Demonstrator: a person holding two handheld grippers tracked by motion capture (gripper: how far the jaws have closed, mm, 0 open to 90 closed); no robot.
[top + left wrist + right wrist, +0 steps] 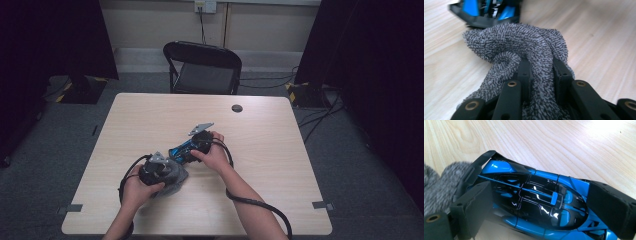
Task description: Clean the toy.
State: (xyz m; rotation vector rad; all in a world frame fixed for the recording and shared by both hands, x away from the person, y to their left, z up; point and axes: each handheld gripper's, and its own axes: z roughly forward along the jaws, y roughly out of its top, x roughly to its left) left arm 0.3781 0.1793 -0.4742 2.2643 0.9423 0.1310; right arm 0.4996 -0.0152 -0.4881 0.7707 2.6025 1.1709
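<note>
black folding chair, grey carpet floor, dark curtains

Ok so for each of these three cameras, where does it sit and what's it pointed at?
High view: above the near table edge, facing forward and down; forearms, hands, left gripper, right gripper.
Left gripper view: along its jaws, shut on the grey cloth.
Right gripper view: along its jaws, either side of the blue toy car.
Shared: both gripper views show car, cloth and table.

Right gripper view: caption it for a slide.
Right gripper clamps a blue and black toy car on the wooden table, grey cloth beside it.
</note>
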